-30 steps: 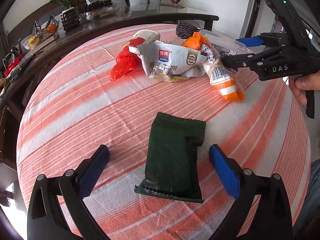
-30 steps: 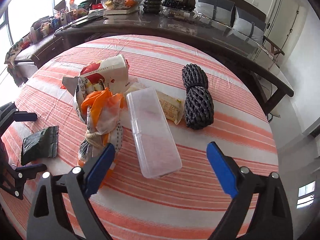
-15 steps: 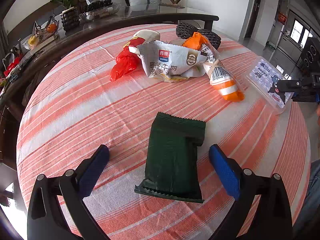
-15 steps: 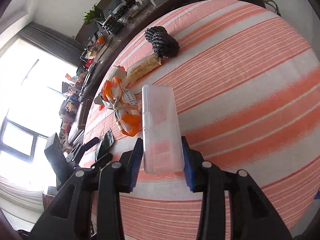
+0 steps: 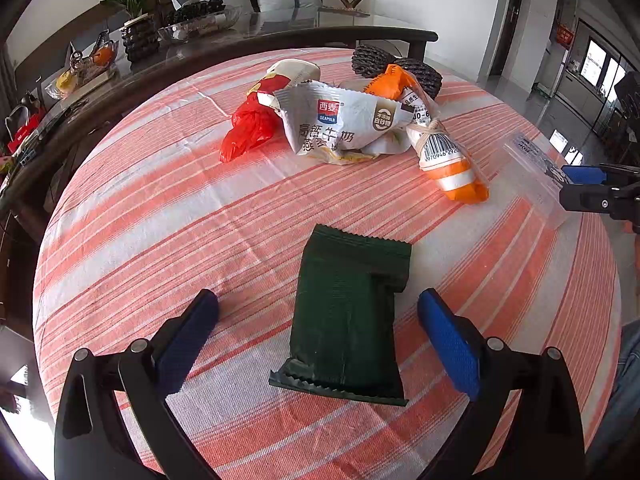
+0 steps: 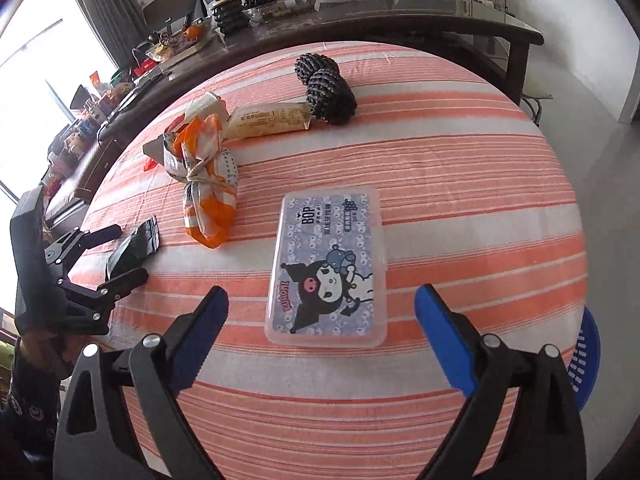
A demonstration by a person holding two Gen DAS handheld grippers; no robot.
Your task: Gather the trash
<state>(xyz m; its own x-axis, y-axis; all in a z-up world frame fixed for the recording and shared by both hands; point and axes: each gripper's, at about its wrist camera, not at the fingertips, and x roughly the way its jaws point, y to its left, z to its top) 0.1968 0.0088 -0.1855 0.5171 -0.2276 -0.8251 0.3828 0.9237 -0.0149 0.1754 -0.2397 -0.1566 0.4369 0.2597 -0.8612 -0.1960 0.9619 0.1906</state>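
Round worktop (image 5: 132, 216) under an orange-and-white striped cloth. Left gripper (image 5: 318, 326) jaws wide apart, holding nothing; the flat dark green foil wrapper (image 5: 348, 316) lies on the cloth between its blue pads (image 5: 450, 340), no contact on either side. Right gripper (image 6: 322, 322) jaws opening, nearly full spread; the clear rectangular plastic box with a cartoon label (image 6: 328, 268) lies flat between them near the worktop's near edge, pads clear of it. In the left wrist view the same box shows at the far right edge, with the right gripper's blue tip just beside it. Rest of the trash is clustered toward the far side: knotted orange-and-white plastic bag (image 6: 210, 188) closest to the box but apart from it, crumpled white oat-milk pouch (image 5: 340, 124) touching the bag, red plastic bag (image 5: 248, 128) against the pouch, white-and-red wrapper (image 5: 292, 72) behind it. Pale yellow long snack packet (image 6: 268, 120) sits behind the orange bag, its end touching the black foam mesh sleeve (image 6: 326, 84) folded in two lumps. Cloth between each gripper and its item is open; the pile is well apart from the green wrapper. Behind the worktop: dark glass-topped table (image 6: 400, 12) with potted plant (image 5: 134, 12), bowls and clutter. Blue plastic stool (image 6: 588, 344) at the lower right edge.
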